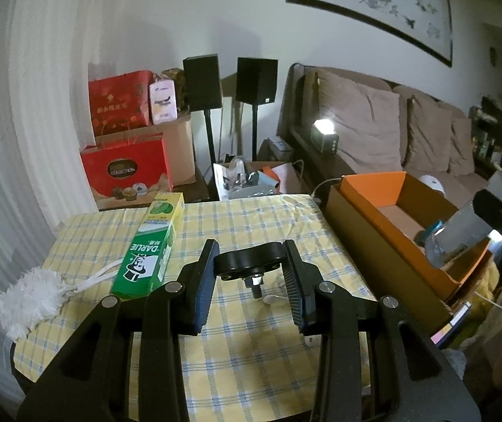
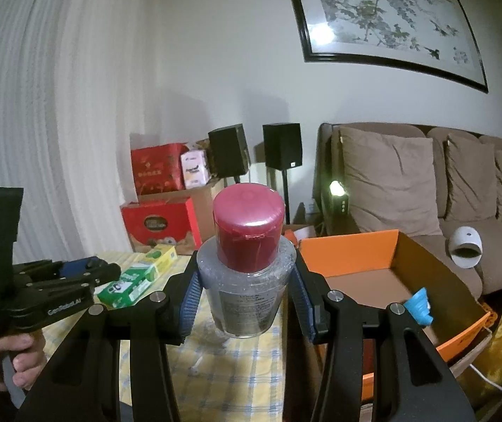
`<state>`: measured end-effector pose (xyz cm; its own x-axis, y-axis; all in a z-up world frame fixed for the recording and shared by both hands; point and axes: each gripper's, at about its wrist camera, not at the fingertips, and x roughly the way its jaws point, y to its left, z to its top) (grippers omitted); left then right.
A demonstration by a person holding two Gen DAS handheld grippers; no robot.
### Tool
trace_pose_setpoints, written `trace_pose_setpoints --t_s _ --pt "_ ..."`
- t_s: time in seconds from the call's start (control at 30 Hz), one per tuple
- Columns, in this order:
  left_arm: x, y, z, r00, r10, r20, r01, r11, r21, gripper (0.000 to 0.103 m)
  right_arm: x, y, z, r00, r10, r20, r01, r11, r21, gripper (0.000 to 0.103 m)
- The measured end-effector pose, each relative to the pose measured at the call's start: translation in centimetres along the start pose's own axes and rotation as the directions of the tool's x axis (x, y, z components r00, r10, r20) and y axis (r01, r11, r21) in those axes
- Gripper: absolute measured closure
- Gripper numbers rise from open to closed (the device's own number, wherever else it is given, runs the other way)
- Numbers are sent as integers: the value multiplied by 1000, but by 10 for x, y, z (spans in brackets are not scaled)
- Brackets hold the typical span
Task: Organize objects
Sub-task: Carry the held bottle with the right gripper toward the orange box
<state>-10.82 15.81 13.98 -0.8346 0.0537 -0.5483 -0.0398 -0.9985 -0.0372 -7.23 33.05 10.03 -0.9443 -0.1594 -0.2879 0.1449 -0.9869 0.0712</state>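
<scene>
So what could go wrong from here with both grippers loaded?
1. The bottle is a smooth, round thing pinched low by the right gripper; it may slip or tip before it reaches the orange box.
2. The black mount sits only at the tips of the left gripper, so it could twist out.
3. The blue item already lies in the box; the bottle might land on it.

Clear glossy plastic bottle [image 2: 247,295] with a smooth shiny red cap [image 2: 248,227]; matt black plastic mount [image 1: 249,263] on a metal bolt [image 1: 255,283]. Beside the mount, glossy printed card toothpaste box [image 1: 150,248], checked cloth [image 1: 251,218], fluffy white duster [image 1: 27,302].
</scene>
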Motion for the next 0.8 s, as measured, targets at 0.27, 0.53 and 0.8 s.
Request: trace_pose_setpoints --t_s 0.27,0.53,0.8 --pt "-13 0 10 1000 -3 25 3 1000 -5 69 -3 -13 3 1000 -17 0 17 1000 20 56" --pt "-19 0 14 999 -23 23 23 1000 -13 69 0 -16 5 1000 -19 -20 19 1000 18 56" --pt "-19 -3 16 999 -29 23 30 1000 -9 69 9 -22 7 999 -38 -38 39 999 36 56"
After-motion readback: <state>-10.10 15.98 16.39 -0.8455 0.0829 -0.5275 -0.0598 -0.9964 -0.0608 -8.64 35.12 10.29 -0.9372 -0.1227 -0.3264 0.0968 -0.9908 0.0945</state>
